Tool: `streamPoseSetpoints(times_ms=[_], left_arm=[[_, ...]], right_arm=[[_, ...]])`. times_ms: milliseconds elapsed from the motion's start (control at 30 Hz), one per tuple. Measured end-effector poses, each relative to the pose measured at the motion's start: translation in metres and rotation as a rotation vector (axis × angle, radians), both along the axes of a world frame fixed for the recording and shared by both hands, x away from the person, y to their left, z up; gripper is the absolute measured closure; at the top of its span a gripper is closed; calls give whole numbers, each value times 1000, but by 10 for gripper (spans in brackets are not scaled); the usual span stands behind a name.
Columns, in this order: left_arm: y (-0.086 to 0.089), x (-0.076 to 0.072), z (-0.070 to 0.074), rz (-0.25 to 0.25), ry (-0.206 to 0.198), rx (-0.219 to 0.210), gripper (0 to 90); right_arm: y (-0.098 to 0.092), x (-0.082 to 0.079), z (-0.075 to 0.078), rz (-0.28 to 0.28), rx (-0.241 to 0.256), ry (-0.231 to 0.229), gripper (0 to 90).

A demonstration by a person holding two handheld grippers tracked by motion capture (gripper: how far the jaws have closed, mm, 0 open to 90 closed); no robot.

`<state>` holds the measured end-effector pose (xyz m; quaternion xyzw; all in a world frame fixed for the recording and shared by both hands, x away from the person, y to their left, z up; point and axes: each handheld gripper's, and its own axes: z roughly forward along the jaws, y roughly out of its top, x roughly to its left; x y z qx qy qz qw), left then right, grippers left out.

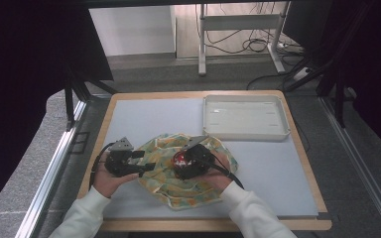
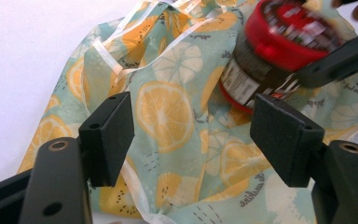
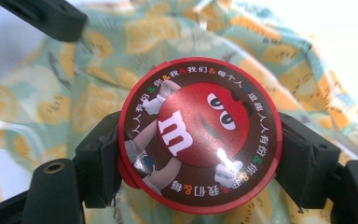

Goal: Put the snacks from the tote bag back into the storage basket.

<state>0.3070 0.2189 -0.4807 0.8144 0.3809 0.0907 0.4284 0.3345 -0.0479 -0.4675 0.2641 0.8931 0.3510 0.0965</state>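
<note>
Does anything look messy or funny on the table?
The lemon-print cloth bag lies crumpled and bunched on the table, not flat. The right gripper clamps a red candy jar over it; the left gripper is open beside it. The white tray sits straight. Nothing spilled.

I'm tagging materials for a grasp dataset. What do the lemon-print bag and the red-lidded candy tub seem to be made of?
The lemon-print bag looks like thin, slightly glossy woven fabric, possibly nylon: it crumples softly and has stitched ribbon trim. The candy tub, clamped in the right tool, looks like rigid plastic: a moulded red lid rim with a shiny printed label reflecting light.
</note>
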Motion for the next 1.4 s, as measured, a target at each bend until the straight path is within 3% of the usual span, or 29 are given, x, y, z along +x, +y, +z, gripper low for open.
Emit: streamPoseSetpoints(times_ms=[567, 1400], left_arm=[[4, -2, 1, 7, -4, -5, 310], [4, 0, -1, 9, 6, -1, 309]], right_arm=[[-23, -7, 52, 17, 134, -67, 255], [-55, 18, 94, -53, 183, -118, 255]])
